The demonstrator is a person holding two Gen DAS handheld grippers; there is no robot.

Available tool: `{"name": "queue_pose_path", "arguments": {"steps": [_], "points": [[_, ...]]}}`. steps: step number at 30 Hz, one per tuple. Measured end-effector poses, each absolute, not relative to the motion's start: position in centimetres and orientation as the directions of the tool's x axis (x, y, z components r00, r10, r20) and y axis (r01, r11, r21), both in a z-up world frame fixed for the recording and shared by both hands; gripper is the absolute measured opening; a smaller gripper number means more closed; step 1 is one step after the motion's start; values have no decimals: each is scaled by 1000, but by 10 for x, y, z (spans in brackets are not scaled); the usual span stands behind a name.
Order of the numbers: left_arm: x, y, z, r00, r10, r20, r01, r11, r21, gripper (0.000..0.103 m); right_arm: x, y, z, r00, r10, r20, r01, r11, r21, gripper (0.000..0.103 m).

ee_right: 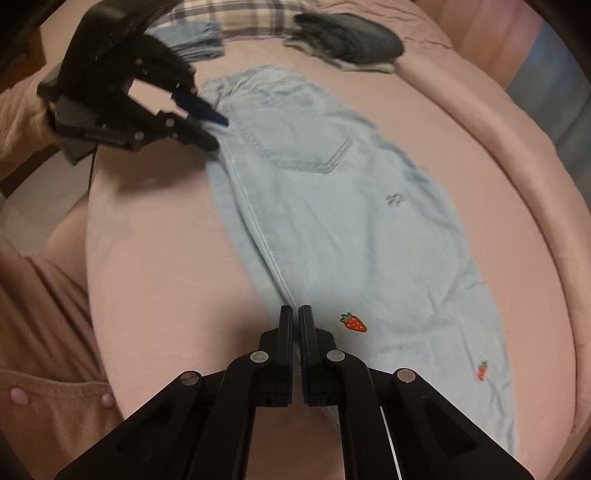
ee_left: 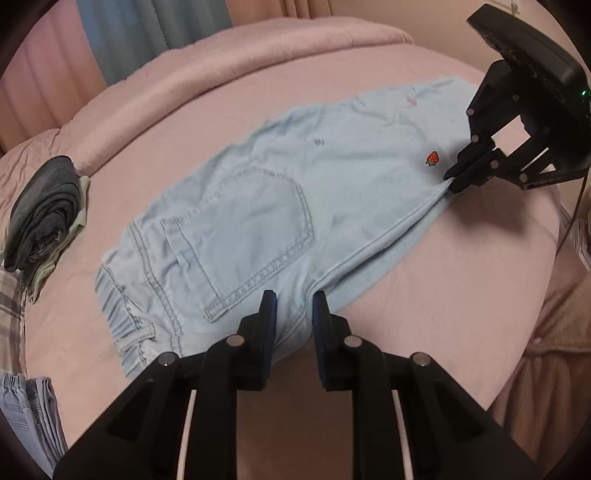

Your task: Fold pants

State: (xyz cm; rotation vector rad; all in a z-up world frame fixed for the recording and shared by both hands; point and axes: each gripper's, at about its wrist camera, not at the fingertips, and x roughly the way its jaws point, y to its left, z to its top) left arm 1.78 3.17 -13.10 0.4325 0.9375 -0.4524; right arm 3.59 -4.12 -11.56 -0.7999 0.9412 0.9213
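Light blue denim pants (ee_left: 280, 206) lie flat on the pink bed, folded lengthwise, back pocket (ee_left: 255, 236) up. They also show in the right wrist view (ee_right: 332, 229). A strawberry patch (ee_left: 432, 158) sits on the leg. My left gripper (ee_left: 294, 299) is open, its fingers either side of the seam edge near the seat; it also shows in the right wrist view (ee_right: 207, 125). My right gripper (ee_right: 296, 314) is shut on the pants' seam edge beside the strawberry (ee_right: 354, 322); it also shows in the left wrist view (ee_left: 452, 177).
A dark grey folded garment (ee_left: 44, 214) lies on the bed at the left. Folded blue striped clothes (ee_left: 29, 410) and a plaid cloth (ee_right: 236, 18) lie nearby. A rolled pink duvet (ee_left: 229, 77) borders the far side. The bed edge (ee_left: 535, 295) drops off at the right.
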Motion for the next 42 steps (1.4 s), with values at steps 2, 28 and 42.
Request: {"name": "queue_pose_path", "arguments": {"steps": [2,28,42], "points": [[20,30,-135,509,-164,-845,544,822,168,24,39,-40,-127,283,260,-923,-901,402,-163,6],[20,160,-145,562,-488,-668,-70,777,-626,40,36,11,-117,281,469,-837,-875,483,-23,12],[18,155,-141,568,-261,-780,-216,868,-448,43,34,26,-122,250,521,-816,-841,535,84,22]]}}
